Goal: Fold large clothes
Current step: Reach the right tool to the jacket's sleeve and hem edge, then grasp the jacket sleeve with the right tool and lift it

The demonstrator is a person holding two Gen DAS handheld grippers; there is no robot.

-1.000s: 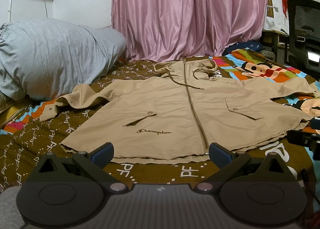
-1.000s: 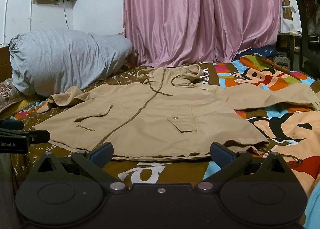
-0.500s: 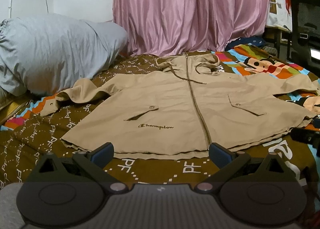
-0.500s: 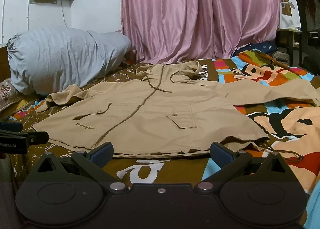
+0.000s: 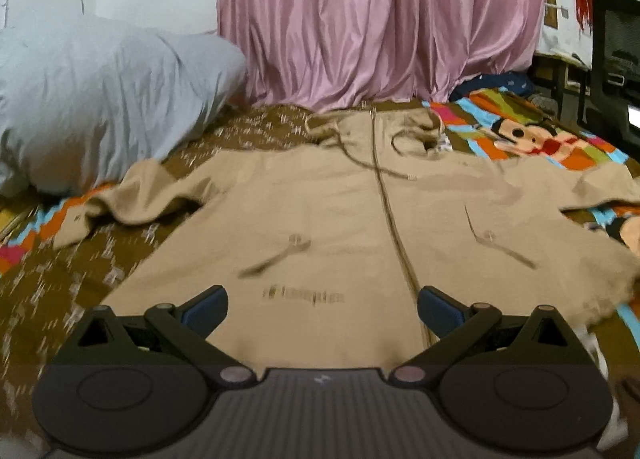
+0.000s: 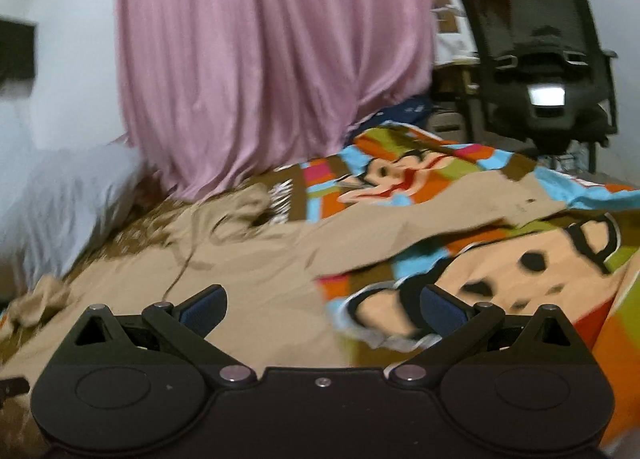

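The tan jacket [image 5: 340,227] is seen spread flat, front up and zipped, on the bed [image 5: 60,291] with its patterned cover, the hood lying toward the pink curtain [image 5: 372,19]. Compared with half a second ago, the left gripper [image 5: 322,305] has been brought forward over the garment: the hem, earlier seen ahead of the fingers, is now hidden beneath the gripper body, and the blurred chest lettering lies just between the fingertips. The left fingers [image 5: 206,305] are spread wide, with nothing held. The zipper line is seen running down close to the right-hand finger of that gripper.

The right gripper [image 6: 322,305] has been swung toward the right: the jacket body, earlier centred in its view, is now pushed to the left half, while the right sleeve [image 6: 460,215] and the cartoon-print cover [image 6: 520,271] fill the right half. The office chair [image 6: 540,51] is now seen largely in full. The right fingers [image 6: 444,309] are also spread apart and empty, one over tan cloth, the other over the printed cover. The grey pillow [image 5: 92,99] is seen at the left, near the left sleeve [image 5: 132,203]. Both views are smeared by motion.
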